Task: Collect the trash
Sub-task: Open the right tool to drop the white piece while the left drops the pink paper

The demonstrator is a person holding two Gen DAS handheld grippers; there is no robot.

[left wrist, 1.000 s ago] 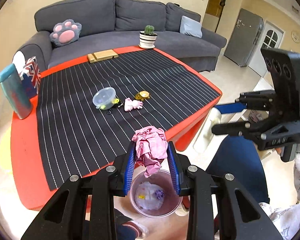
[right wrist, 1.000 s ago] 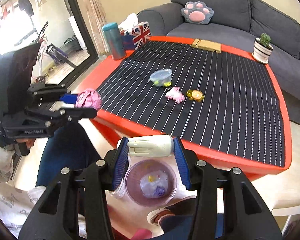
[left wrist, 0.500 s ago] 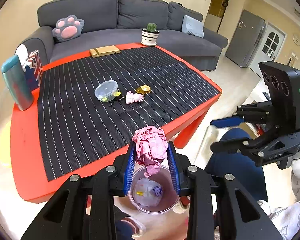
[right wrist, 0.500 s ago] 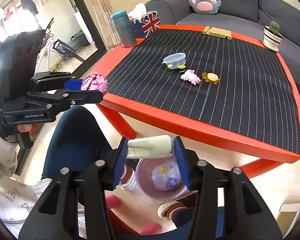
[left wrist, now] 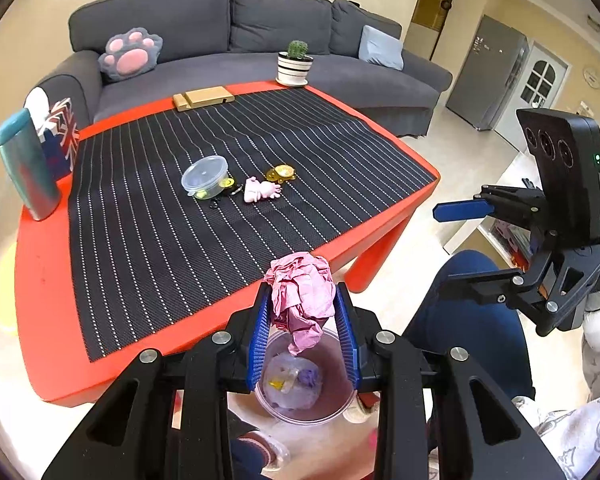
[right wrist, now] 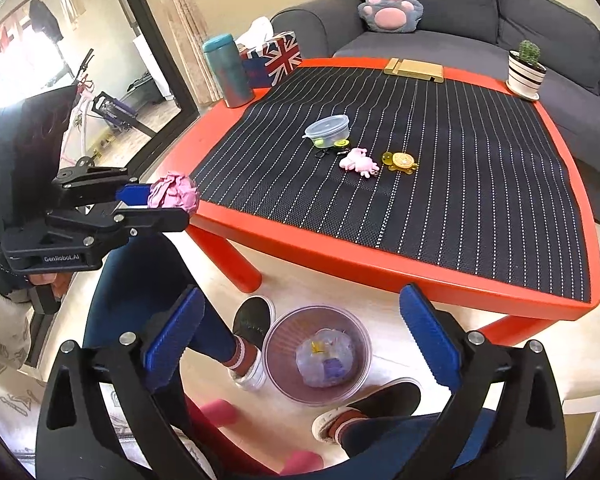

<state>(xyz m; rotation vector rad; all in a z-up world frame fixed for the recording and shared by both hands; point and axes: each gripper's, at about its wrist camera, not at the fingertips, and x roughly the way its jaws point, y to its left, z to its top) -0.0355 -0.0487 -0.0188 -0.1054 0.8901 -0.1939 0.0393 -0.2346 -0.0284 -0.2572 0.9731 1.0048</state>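
Living room, red low table (left wrist: pixel 40 344) beside a grey sofa (left wrist: pixel 204 12). Left gripper (left wrist: pixel 302 336) clenched on crumpled pink paper (left wrist: pixel 302 296), directly above floor bin (right wrist: pixel 316 354). Right gripper (right wrist: pixel 300 344) spread wide, nothing held. Probably light, soft, springy; pinch across the bulk, gently.

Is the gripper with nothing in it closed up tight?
No, the right gripper has its two blue fingers spread wide apart with nothing between them, above the trash bin on the floor.
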